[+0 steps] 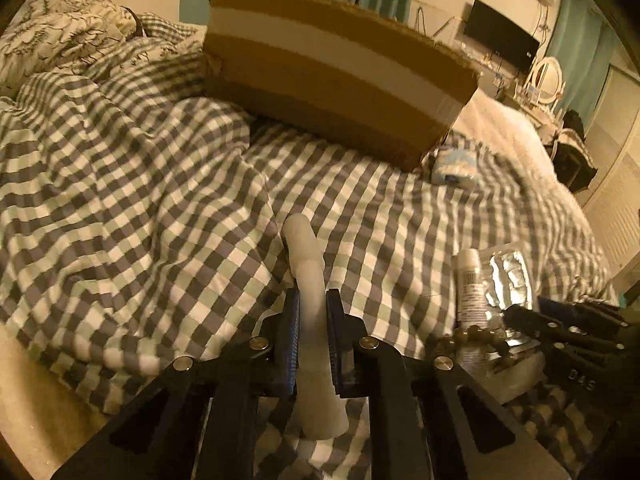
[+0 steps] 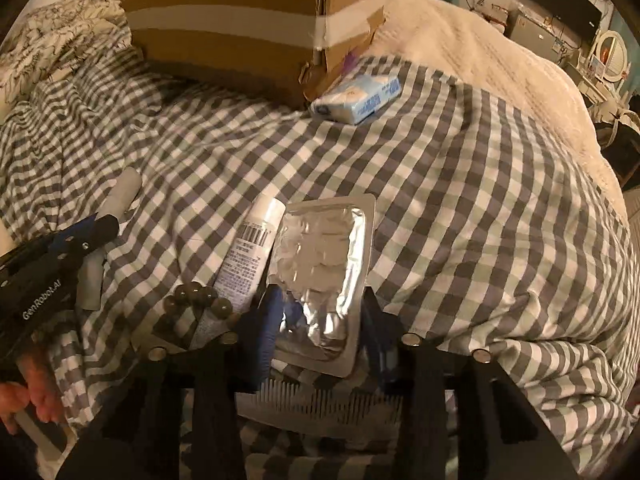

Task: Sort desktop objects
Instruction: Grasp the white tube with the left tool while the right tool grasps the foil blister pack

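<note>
My left gripper [image 1: 314, 320] is shut on a white stick [image 1: 304, 248] that lies along the checked duvet [image 1: 140, 200] and runs forward between the blue pads. In the right wrist view, my right gripper [image 2: 320, 332] straddles the near end of a silver foil blister pack [image 2: 320, 264], with its pads against both side edges. A white tube with a barcode [image 2: 250, 248] lies just left of the pack. A dark bead bracelet [image 2: 198, 298] rests at the tube's near end. A pale comb [image 2: 320, 404] lies under the right gripper.
A taped cardboard box [image 2: 240, 32] sits at the far side of the bed, with a blue tissue pack [image 2: 356, 98] at its right corner. A white blanket [image 2: 480, 40] covers the bed's far right. A hand [image 2: 32, 396] holds the left gripper's handle.
</note>
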